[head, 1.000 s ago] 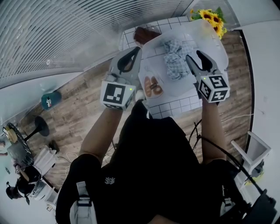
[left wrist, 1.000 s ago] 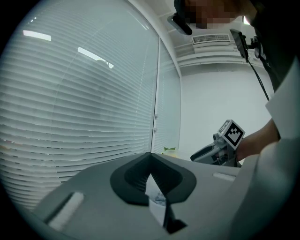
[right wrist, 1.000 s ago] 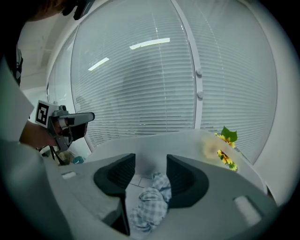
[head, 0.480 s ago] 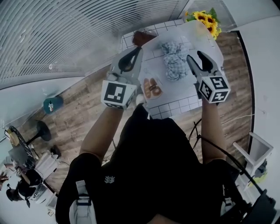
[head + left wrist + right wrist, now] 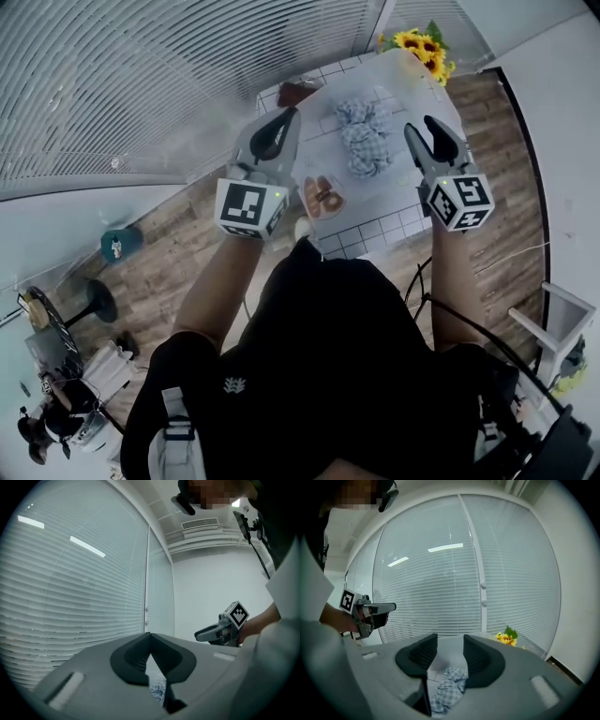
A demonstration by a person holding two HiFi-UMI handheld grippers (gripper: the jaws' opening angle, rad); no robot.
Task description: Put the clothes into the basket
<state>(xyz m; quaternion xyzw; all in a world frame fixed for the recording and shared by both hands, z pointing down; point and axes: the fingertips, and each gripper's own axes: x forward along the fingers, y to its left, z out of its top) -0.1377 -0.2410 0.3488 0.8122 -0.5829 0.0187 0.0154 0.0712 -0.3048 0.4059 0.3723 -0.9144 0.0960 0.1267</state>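
A blue-and-white checked cloth [image 5: 361, 138] lies crumpled on the white tiled table [image 5: 375, 225], far below both grippers. My left gripper [image 5: 278, 127] hangs left of the cloth, its jaws shut tip to tip with nothing in them [image 5: 150, 637]. My right gripper [image 5: 424, 131] hangs right of the cloth with a gap between its jaws [image 5: 450, 641]. Those jaws have just been closing and hold nothing. The cloth [image 5: 447, 686] shows through that gap, well below. Each gripper view catches the other gripper: the right one [image 5: 220, 632] and the left one [image 5: 370, 613].
Sunflowers [image 5: 417, 47] stand at the table's far right corner. A dark brown thing [image 5: 295, 91] sits at its far left corner, too small to tell. A small round thing with two brown pieces [image 5: 325, 197] lies at the near left. Window blinds [image 5: 141, 84] run along the left.
Both grippers have risen, so the table and cloth look smaller and farther below. The cloth has stayed on the table.
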